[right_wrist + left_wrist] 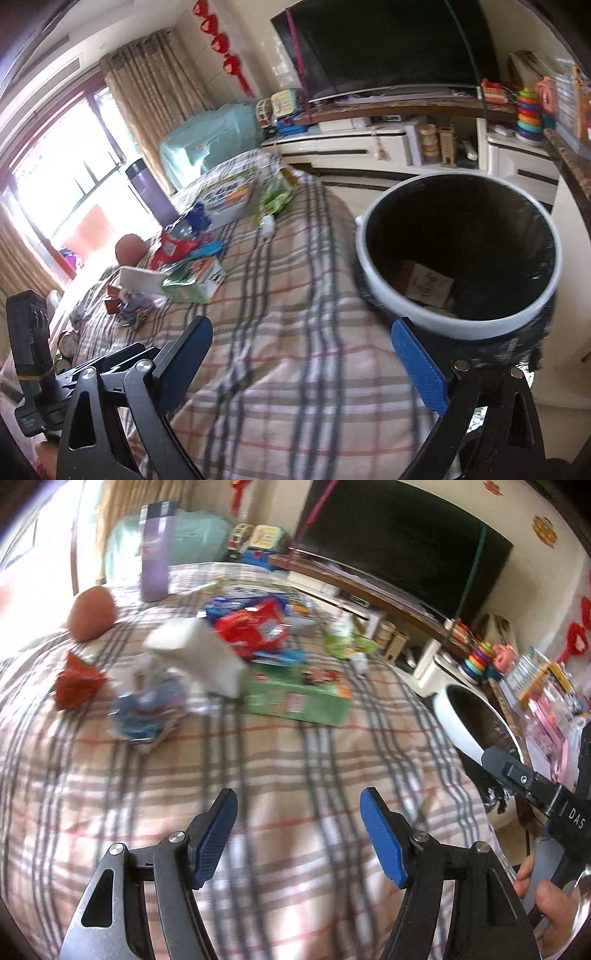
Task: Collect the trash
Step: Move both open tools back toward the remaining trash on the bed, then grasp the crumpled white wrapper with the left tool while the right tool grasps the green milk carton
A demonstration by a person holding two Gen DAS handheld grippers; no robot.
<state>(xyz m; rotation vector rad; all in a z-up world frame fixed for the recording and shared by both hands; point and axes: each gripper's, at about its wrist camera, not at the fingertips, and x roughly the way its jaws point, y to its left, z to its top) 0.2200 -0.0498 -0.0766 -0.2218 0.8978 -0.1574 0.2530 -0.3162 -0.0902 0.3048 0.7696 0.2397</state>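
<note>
Trash lies on the plaid-covered table (280, 760): a red wrapper (75, 681), a crumpled blue wrapper (147, 712), a white box (199, 657), a red snack bag (255, 624), a green carton (299, 698) and a green wrapper (347, 640). My left gripper (301, 836) hovers open over bare cloth, short of the pile, with nothing between its pads. My right gripper (304, 365) stands wide open and empty over the cloth, its right pad (421, 369) close to the trash bin (373, 288). The bin has a white rim and black liner, and a cardboard piece (428, 284) lies inside.
A purple bottle (157, 550) and a reddish-brown ball (92, 613) stand at the table's far left. The bin (454, 720) sits off the table's right edge. A TV cabinet (369, 147) with toys runs behind. A hand (546, 897) holds the right gripper's handle.
</note>
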